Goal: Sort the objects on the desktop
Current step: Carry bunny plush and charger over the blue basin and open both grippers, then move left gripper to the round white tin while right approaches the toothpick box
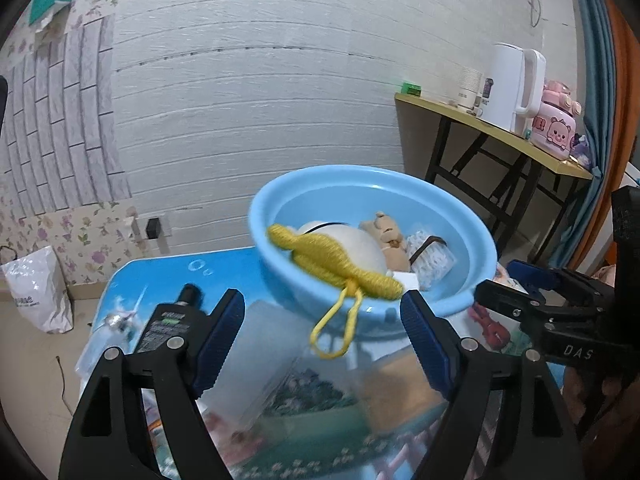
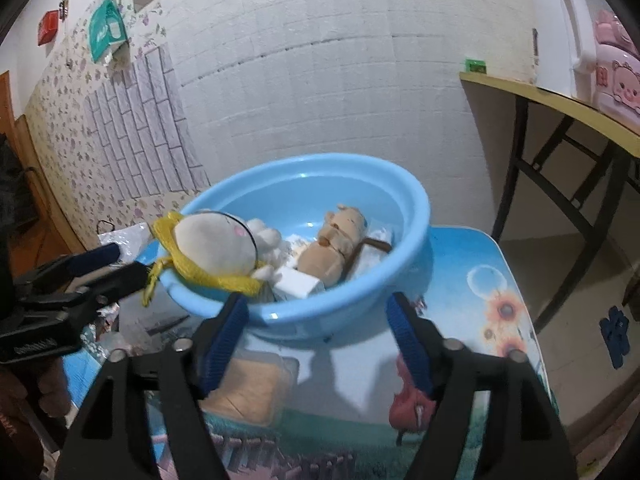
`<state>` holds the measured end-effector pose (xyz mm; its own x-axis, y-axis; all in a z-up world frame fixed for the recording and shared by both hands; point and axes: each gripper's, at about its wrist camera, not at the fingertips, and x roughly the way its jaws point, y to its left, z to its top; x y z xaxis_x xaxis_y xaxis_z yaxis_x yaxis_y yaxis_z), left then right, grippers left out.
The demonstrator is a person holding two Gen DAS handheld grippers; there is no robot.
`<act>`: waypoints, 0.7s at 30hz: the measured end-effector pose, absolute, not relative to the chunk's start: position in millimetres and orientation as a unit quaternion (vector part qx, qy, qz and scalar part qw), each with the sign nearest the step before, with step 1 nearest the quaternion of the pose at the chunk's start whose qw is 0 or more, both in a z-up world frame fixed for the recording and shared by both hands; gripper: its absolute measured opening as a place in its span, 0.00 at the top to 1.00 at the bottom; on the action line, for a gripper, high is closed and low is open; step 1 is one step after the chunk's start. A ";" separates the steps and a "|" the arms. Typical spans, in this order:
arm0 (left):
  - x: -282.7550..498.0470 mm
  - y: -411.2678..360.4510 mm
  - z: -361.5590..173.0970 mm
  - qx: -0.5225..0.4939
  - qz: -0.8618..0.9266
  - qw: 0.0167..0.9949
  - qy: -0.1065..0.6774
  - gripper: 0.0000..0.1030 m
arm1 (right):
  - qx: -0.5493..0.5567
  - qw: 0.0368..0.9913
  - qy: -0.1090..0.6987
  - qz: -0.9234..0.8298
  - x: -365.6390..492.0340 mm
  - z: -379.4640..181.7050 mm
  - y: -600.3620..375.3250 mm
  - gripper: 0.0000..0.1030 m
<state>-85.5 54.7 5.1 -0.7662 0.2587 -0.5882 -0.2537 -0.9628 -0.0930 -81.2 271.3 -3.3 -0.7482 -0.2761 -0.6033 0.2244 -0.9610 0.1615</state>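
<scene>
Basin (image 2: 408,216) contents partly overlapping, indistinct

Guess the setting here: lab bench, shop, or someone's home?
Most likely a home room. Floral wallpaper beside brick-pattern wall panels, a folding side table with a white kettle, and a child's picture table holding a blue basin of plush toys.

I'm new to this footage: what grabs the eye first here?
The light blue basin on the picture-printed table, holding a white plush with yellow knit trim over its near rim and a small tan bear behind. Both grippers, left and right, hang open before it.
</scene>
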 end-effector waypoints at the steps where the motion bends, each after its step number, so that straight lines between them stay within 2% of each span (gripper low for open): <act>1: -82.5 51.1 4.8 -0.313 0.940 0.132 -0.005 0.22 | 0.330 0.133 -0.042 -0.934 -79.4 -4.3 271.8 0.20; 8: -59.8 13.6 -2.8 -0.320 0.942 0.093 -0.021 0.22 | 0.352 0.135 -0.035 -0.926 -70.1 -10.6 263.0 0.17; 15: -38.4 -27.2 -16.3 -0.331 0.942 0.045 -0.032 0.17 | 0.372 0.154 -0.014 -0.915 -61.9 -19.2 244.0 0.01; 21: -20.6 -59.4 -36.7 -0.353 0.935 0.005 -0.039 0.17 | 0.385 0.162 -0.008 -0.909 -57.1 -28.3 234.2 0.00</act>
